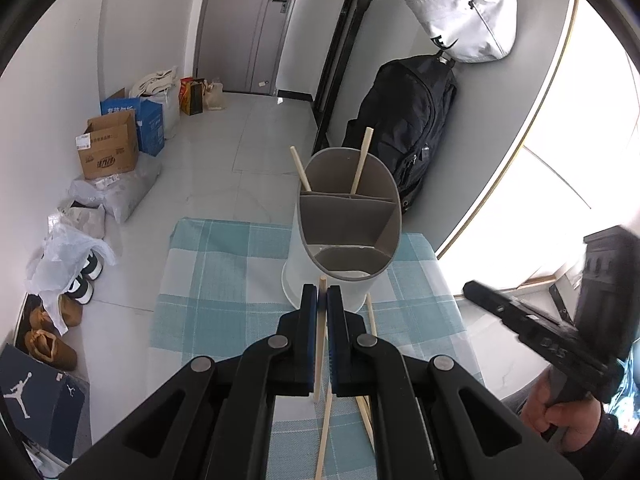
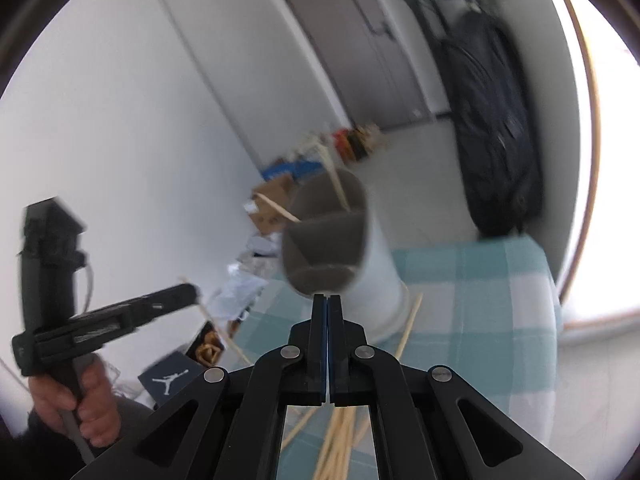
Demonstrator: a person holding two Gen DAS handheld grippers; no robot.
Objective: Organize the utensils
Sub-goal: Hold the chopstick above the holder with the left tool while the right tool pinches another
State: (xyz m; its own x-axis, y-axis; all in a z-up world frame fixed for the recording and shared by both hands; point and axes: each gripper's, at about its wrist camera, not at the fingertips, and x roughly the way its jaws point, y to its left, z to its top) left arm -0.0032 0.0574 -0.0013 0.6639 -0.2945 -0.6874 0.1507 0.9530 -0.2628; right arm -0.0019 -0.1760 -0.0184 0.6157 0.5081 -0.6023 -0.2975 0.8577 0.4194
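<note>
Left wrist view: the left gripper (image 1: 322, 300) pinches one thin, pale wooden chopstick (image 1: 319, 344) just before the tall white-and-grey divided holder (image 1: 344, 240), where two chopsticks lean. The right gripper (image 2: 327, 306) is closed, empty.

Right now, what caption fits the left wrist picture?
Left hand-held gripper clamps one chopstick before the divided utensil holder, which already holds two chopsticks.
</note>
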